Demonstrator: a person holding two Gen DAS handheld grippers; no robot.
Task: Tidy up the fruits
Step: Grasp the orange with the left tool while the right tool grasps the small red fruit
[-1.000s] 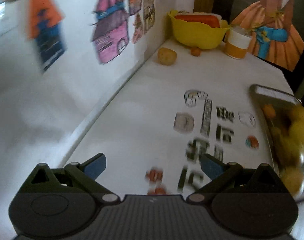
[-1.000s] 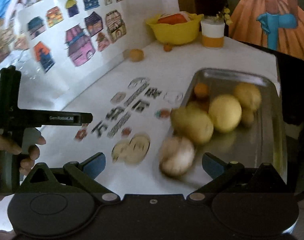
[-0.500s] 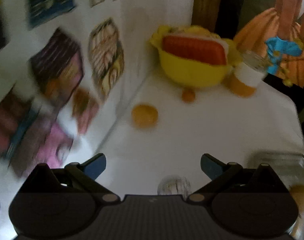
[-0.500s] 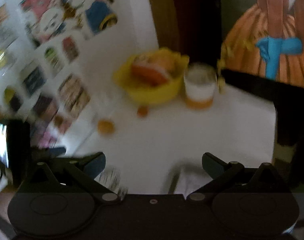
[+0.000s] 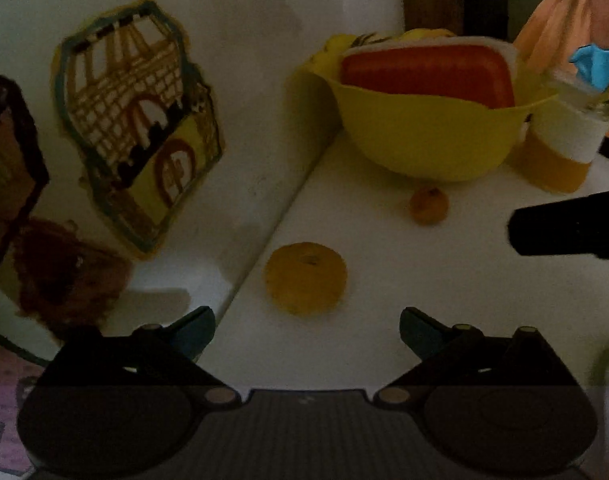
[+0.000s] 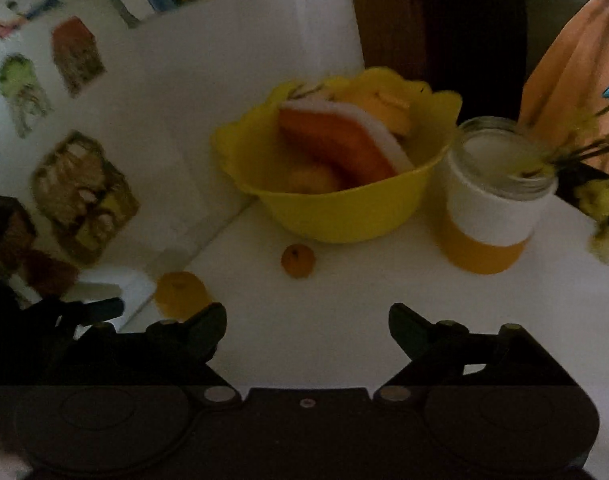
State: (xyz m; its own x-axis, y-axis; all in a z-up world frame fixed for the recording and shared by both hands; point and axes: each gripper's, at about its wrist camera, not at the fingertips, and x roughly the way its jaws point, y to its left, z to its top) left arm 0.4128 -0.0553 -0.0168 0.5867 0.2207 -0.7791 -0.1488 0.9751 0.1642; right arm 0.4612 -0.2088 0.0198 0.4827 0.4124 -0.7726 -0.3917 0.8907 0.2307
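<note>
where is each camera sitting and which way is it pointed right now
Left wrist: on the left gripper, facing the larger orange fruit by the wall; its two open fingers show, and the other gripper's dark tip at right.
Right wrist: on the right gripper, facing the yellow bowl and jar; its open fingers show, and the left gripper at lower left.
Shared: bowl, jar, larger fruit, small orange fruit.

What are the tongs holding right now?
Nothing. The left tongs and right tongs are both open and empty; the orange fruit lies loose on the table.
</note>
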